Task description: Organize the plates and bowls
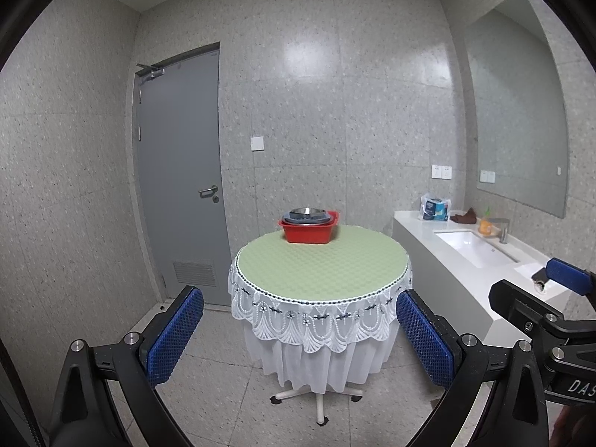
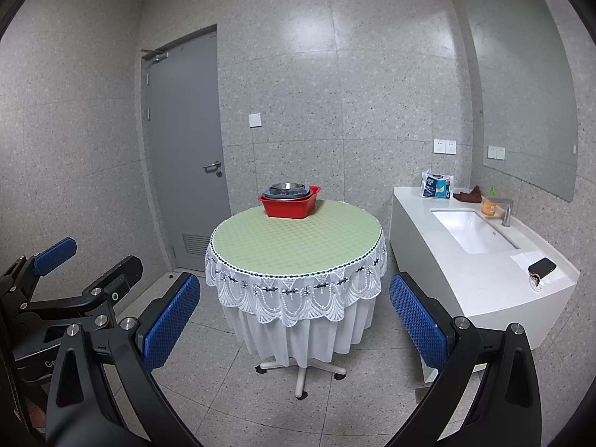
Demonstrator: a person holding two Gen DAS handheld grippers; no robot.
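A red basin [image 1: 309,231] [image 2: 289,205] stands at the far edge of a round table [image 1: 320,264] [image 2: 298,240] with a green top and white lace skirt. Stacked grey plates and a steel bowl [image 1: 306,211] [image 2: 286,187] lie in the basin. My left gripper [image 1: 298,331] is open and empty, well short of the table. My right gripper [image 2: 294,320] is open and empty too, also short of the table. The right gripper shows at the right edge of the left wrist view [image 1: 536,290]; the left gripper shows at the left edge of the right wrist view [image 2: 89,264].
A white counter [image 1: 447,257] [image 2: 465,260] with a sink [image 2: 473,231], tap, orange bottle [image 2: 488,206], tissue pack [image 2: 436,184], brown cloth and a dark small object [image 2: 542,268] stands right of the table. A grey door [image 2: 186,149] is at the back left. The floor is tiled.
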